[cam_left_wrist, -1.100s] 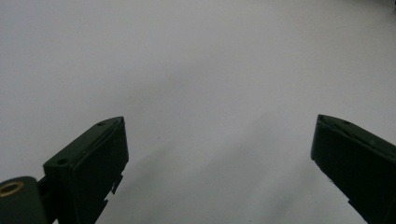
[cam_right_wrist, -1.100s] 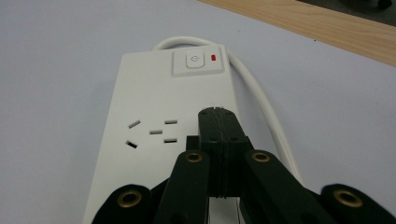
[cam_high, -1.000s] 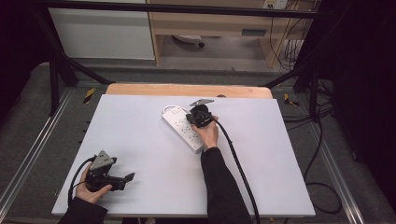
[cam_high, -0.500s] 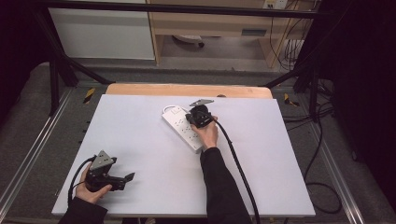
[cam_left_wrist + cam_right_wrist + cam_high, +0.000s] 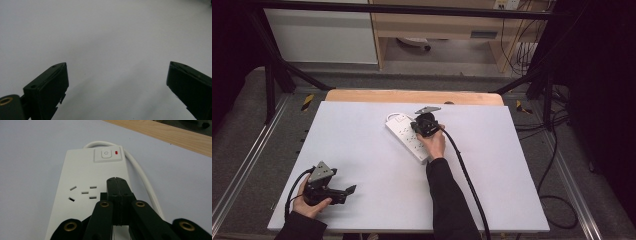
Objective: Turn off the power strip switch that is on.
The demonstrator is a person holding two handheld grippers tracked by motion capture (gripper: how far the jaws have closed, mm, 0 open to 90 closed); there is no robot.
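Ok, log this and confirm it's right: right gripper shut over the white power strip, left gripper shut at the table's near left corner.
One error: the left gripper is open, its jaws wide apart in the left gripper view. The right gripper is shut over the white power strip.

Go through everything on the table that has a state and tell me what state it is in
White plastic power strip: flat on the white table, red indicator showing, sockets in view empty.
Left gripper: open, fingers wide apart over bare table.
Right gripper: shut, over the strip.
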